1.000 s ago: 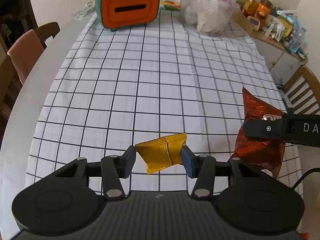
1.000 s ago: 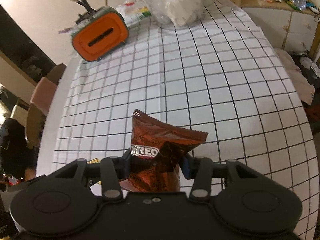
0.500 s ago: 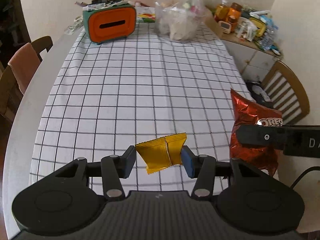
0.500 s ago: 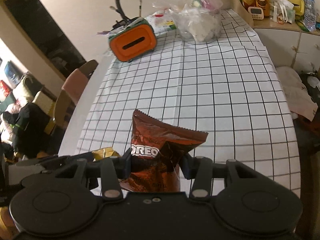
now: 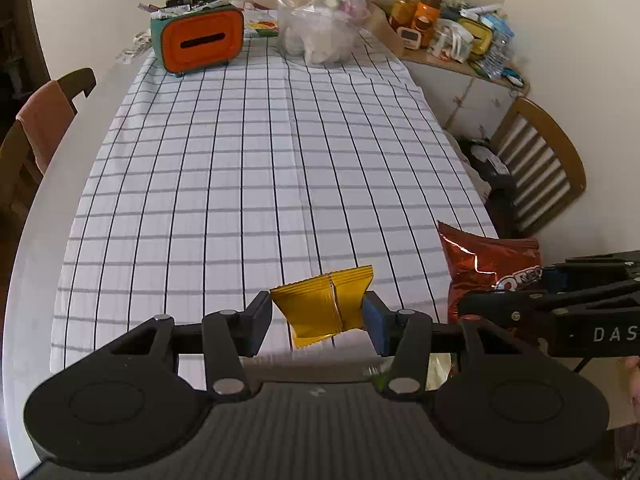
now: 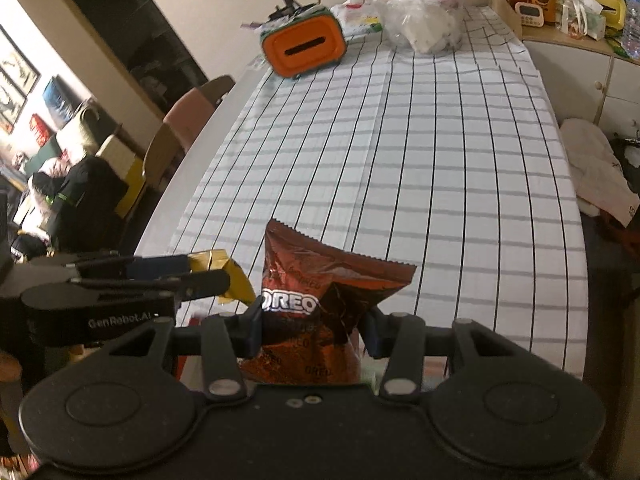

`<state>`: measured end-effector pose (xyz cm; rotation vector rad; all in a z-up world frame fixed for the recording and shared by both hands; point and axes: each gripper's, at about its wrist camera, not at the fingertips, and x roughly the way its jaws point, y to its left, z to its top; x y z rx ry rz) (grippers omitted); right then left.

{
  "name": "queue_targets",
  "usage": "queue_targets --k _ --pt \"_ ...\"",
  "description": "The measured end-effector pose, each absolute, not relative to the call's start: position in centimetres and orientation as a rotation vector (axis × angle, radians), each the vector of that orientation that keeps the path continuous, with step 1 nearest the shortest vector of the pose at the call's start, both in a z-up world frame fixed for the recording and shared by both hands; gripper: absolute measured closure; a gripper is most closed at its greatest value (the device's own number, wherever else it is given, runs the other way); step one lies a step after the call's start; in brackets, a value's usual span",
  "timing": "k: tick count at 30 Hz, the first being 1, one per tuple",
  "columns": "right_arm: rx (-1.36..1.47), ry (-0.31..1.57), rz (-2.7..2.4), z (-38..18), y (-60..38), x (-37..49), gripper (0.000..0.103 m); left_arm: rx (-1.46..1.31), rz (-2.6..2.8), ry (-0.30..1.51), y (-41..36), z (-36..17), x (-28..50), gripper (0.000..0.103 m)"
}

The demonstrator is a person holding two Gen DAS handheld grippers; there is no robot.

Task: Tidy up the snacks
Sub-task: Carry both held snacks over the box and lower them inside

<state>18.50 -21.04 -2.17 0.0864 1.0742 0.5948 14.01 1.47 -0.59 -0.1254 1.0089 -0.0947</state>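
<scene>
White cloth with a thin black grid (image 5: 256,168) covers the long table, bare along most of its length. At the far end stand an orange-fronted box with a dark slot (image 5: 199,41) and, beside it, a lumpy clear plastic bag (image 5: 322,26). Wooden chairs sit at either side of the table.

Above the near edge, the left gripper (image 5: 318,312) pinches a small yellow foil packet (image 5: 326,306) by its two sides; the packet has a centre seam and crimped ends and hangs clear of the cloth. Just to its right, the right gripper (image 6: 312,326) clamps a crinkled, glossy red-brown Oreo bag (image 6: 316,296) low across its body, white lettering facing the camera, its serrated top edge standing upright and free
</scene>
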Motion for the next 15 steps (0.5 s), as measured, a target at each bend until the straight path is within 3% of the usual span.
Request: queue_targets --k 15 --pt "-0.009 1.140 0.596 -7.0 -21.8 13.0 0.058 -0.072 -0.157 1.111 -1.5 -4.5 8.0 0.054"
